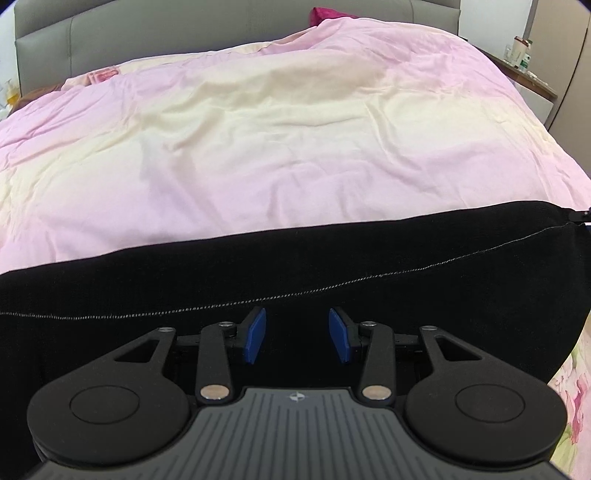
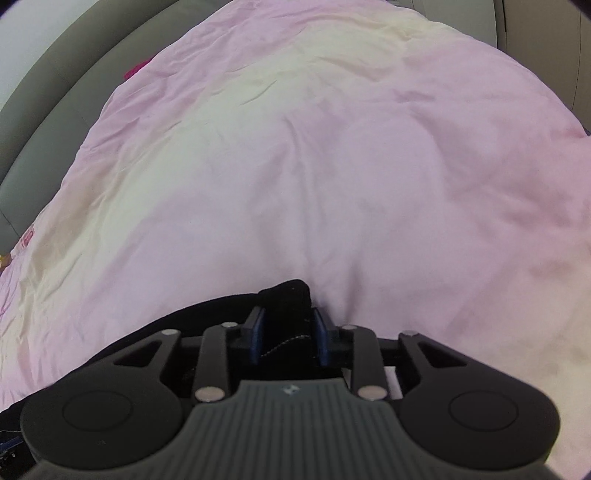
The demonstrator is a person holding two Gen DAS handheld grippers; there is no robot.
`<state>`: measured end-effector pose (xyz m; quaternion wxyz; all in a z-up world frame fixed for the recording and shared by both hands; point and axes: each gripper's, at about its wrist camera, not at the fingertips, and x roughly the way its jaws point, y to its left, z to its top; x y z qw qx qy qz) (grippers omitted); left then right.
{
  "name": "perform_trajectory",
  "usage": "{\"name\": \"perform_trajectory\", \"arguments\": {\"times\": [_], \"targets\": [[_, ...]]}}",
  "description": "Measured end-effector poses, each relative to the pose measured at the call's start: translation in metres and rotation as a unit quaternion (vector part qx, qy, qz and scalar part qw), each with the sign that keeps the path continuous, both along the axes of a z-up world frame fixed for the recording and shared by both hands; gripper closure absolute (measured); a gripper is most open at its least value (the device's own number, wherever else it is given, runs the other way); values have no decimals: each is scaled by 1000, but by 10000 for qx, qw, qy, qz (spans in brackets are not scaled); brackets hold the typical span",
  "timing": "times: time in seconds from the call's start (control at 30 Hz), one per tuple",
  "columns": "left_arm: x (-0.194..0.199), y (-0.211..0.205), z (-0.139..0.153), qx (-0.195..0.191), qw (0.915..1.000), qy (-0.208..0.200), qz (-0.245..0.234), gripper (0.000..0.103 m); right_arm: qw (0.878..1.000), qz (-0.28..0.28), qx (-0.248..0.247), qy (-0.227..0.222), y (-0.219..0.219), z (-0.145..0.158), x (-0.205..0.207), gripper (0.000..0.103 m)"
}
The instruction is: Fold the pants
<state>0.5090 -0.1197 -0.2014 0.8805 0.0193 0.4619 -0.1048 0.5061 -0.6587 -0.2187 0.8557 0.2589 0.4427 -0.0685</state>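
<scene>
Basically mid-fold: black pants (image 1: 295,266) lie stretched across the near edge of the pink duvet (image 1: 277,147) on the bed, stitched seam running left-right. R gripper (image 2: 289,334) is clenched on a bunched end of the fabric; L gripper (image 1: 297,334) sits over the cloth w/ pads apart, grasping nothing. Next, prob. L needs to pinch the near edge so both ends lift and carry over evenly w/o bunching.

pants (image 1: 258,273): matt black cloth, pale stitching | duvet (image 1: 258,147): soft wrinkled cloth, prob. cotton | headboard (image 1: 110,33): smooth grey upholstery
</scene>
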Motion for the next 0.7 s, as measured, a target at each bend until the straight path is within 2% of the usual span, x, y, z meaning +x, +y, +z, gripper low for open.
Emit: {"name": "perform_trajectory", "arguments": {"times": [0.1,0.17,0.27,0.37,0.4,0.43,0.63,0.67,0.7], "targets": [[8,-2,-3,15,10000,-56,-1,55,9998,25,194,-75,-15,14,-27,46],[18,-5,-9,187,9998,-104,62,55,9996,-48,282,-2,-24,15,-45,45],[38,-7,-22,353,9992,27,194,57,9974,-52,678,233,-31,2,-70,37],[52,-12,-36,603,9976,147,295,60,9956,-22,871,357,-30,-19,-78,38],[55,-13,-40,664,9972,144,316,60,9942,-8,981,443,-28,-27,-77,43],[58,-15,-41,716,9968,149,333,60,9929,56,1049,563,-26,-34,-76,44],[76,-26,-41,1064,9930,247,450,61,9963,336,490,615,-8,-38,-71,46],[75,-28,-37,1153,9922,220,423,65,9962,406,421,641,-6,-36,-70,48],[74,-31,-32,1226,9917,160,365,69,9960,476,391,649,-5,-32,-69,55]]}}
